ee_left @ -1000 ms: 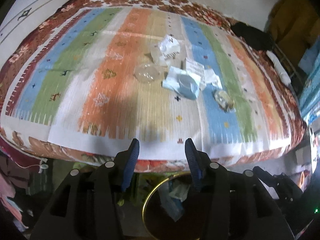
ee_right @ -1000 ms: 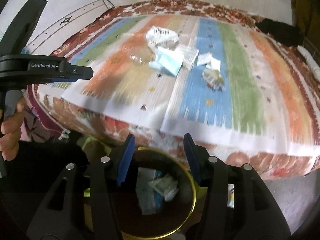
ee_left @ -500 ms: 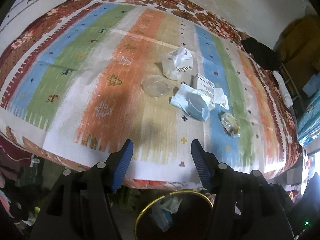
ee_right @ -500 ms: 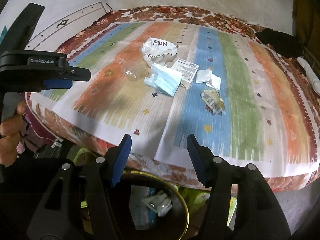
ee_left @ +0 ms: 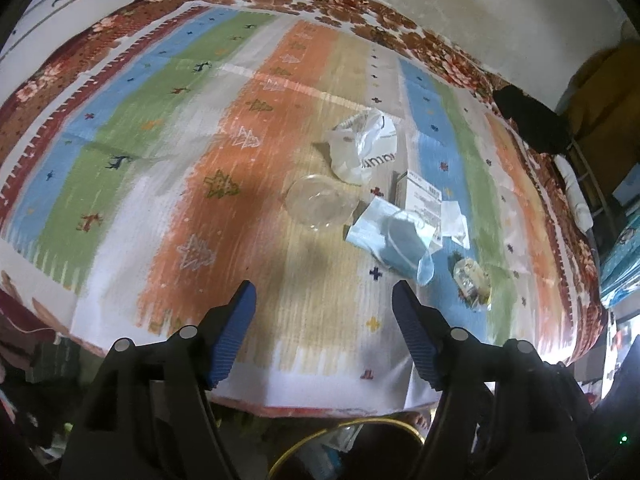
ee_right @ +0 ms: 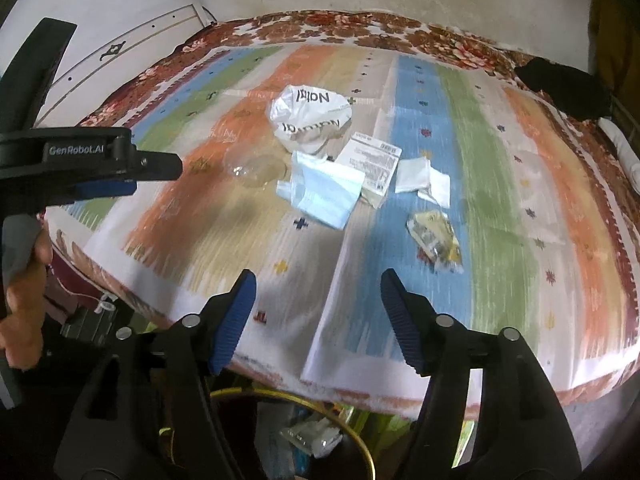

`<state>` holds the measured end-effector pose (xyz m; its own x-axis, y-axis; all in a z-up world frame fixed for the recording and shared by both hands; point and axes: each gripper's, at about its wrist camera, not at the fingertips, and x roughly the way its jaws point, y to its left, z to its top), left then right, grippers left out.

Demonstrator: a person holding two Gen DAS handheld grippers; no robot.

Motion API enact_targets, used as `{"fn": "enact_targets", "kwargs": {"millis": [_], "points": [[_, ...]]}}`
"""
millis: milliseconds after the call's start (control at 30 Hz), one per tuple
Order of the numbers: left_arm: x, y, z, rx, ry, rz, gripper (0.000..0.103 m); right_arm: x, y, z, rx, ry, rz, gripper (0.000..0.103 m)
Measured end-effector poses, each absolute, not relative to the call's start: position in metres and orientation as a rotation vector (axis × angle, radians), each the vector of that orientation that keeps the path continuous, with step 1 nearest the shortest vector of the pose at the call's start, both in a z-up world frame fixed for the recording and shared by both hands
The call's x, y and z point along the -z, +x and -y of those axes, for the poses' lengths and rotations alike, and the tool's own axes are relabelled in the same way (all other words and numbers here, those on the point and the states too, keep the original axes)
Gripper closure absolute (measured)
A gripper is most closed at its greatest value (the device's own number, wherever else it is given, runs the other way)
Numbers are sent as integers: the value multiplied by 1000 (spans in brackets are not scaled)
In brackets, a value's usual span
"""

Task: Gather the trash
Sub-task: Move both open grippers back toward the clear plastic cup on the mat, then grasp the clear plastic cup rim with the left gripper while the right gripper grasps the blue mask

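Left wrist view: we list our left tool point(ee_left: 323, 300), jaws just widening and empty, above the striped bed point(ee_left: 120, 152) — clear cup point(ee_left: 318, 204), white bag point(ee_left: 362, 148), blue mask point(ee_left: 394, 236) ahead. Right wrist view: right tool point(ee_right: 318, 290) likewise widening, empty — yellow wrapper point(ee_right: 434, 240) nearest, gold-rimmed bin point(ee_right: 360, 446) below.

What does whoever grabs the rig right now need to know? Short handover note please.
Left gripper: jaws have just been opening, nothing between them, above the bed's near edge.
Right gripper: the same, empty.
Still on the bedspread: white plastic bag, clear cup, blue face mask, small carton, white paper scraps, crumpled wrapper.
Done: a few pieces already lie in the gold-rimmed bin below the bed edge.
Left: all six items above.
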<state>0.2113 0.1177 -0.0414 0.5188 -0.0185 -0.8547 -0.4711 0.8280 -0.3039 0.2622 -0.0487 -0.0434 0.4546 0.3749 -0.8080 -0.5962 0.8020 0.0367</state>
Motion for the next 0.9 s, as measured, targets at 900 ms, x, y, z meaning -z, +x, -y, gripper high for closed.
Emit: {"fn": "enact_targets", "kwargs": {"millis": [900], "points": [[104, 292, -172, -371, -752, -1039, 18, 84, 338, -12, -587, -311, -940, 34]]}}
